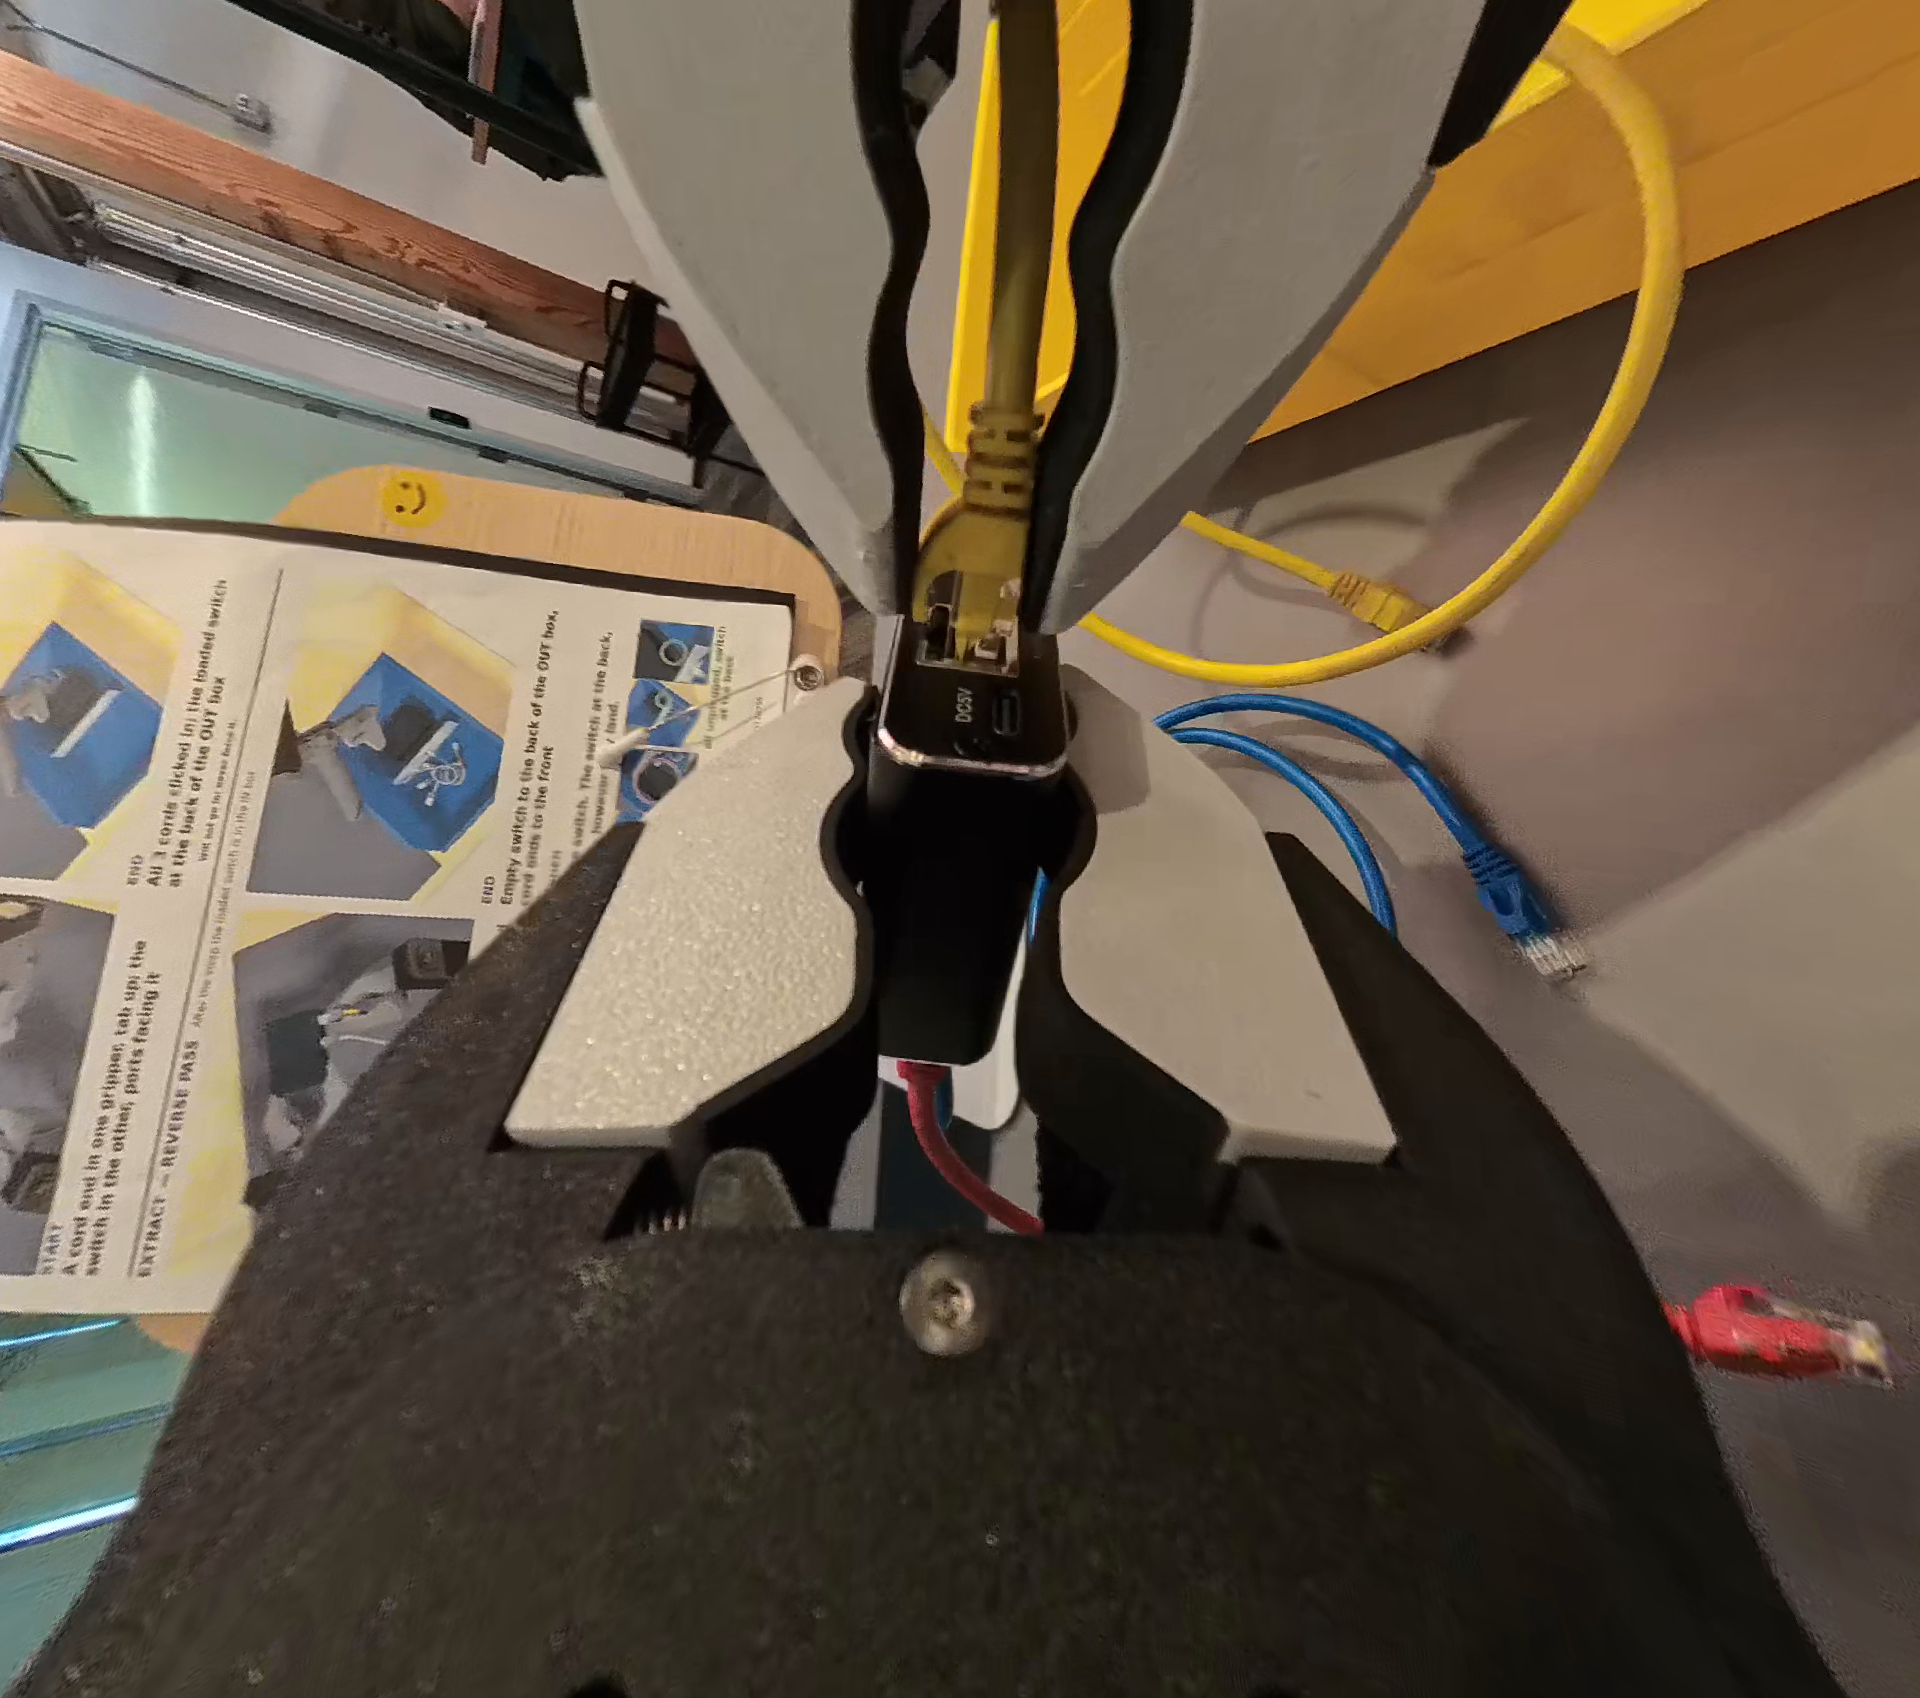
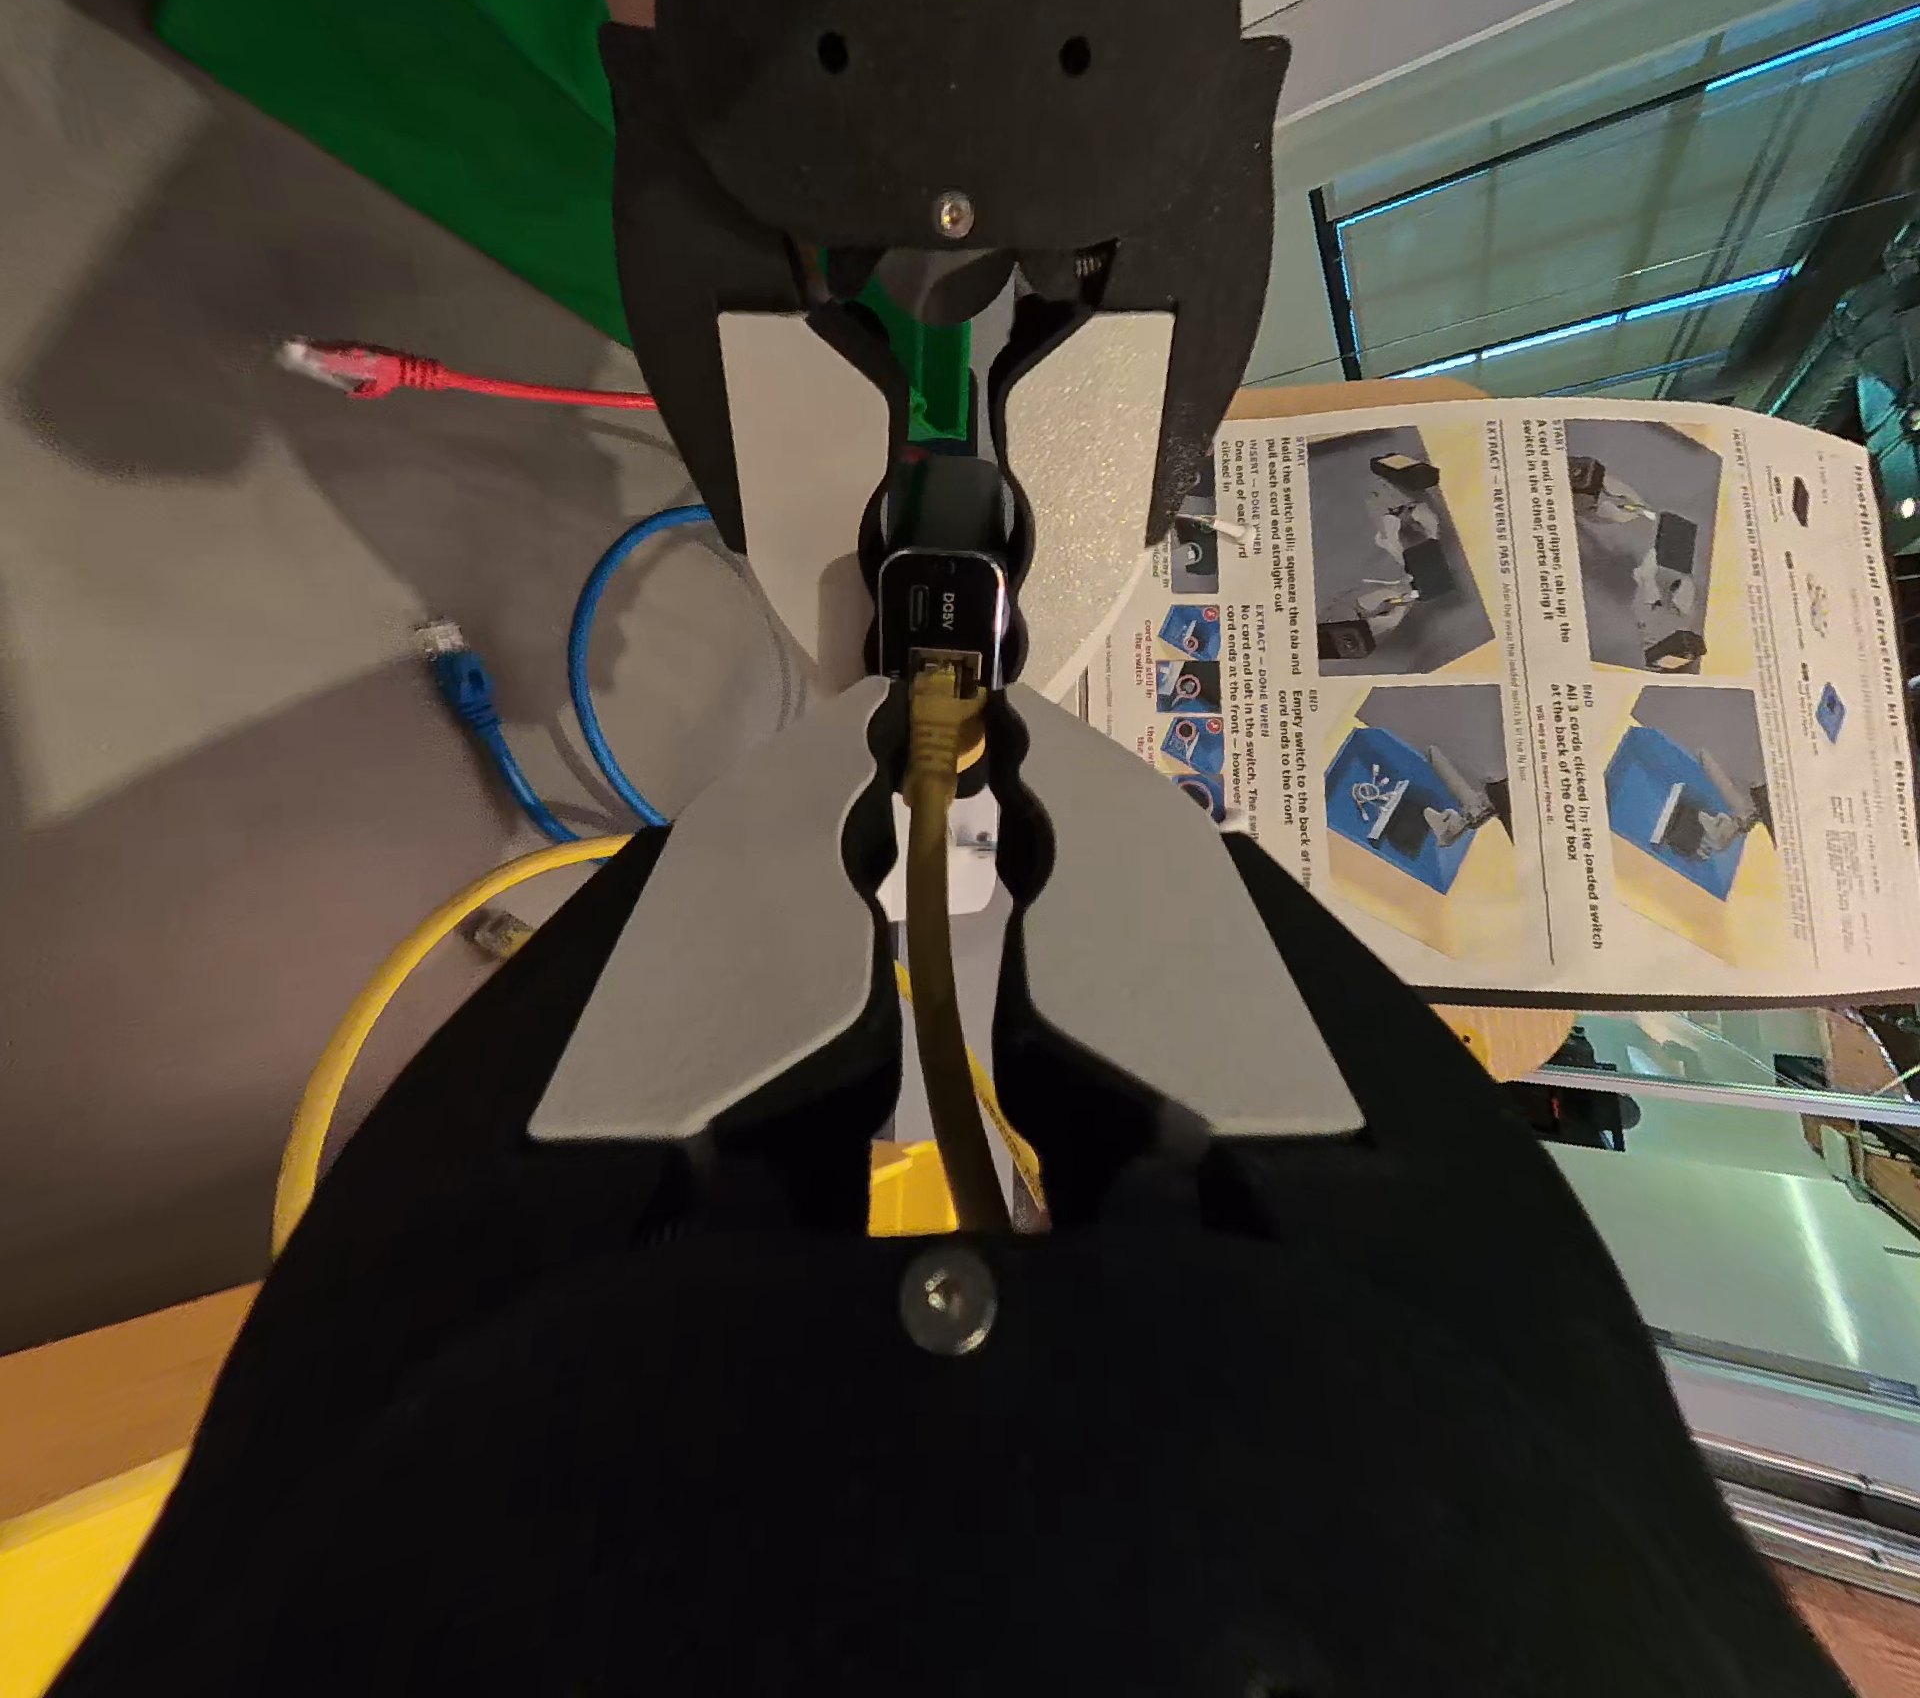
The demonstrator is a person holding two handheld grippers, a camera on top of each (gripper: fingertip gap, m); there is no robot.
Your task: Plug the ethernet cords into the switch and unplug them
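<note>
The left gripper (image 1: 971,713) squeezes the small black box-shaped switch (image 1: 961,827). The right gripper (image 2: 940,713) pinches the yellow cord's plug (image 2: 938,718) — it sits in the switch's port, above the grey table (image 2: 260,609).

Wrist cameras face each other, close, sharing switch (image 1: 961,827); edges blurred.

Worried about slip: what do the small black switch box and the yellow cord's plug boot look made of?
The small black switch box looks like smooth satin metal or hard plastic; its bright chamfered rim hints at aluminium, not certain. The yellow cord's plug boot looks like soft matte moulded rubber or PVC, with ribbed strain relief. The left gripper clamps the box, the right gripper the boot.
</note>
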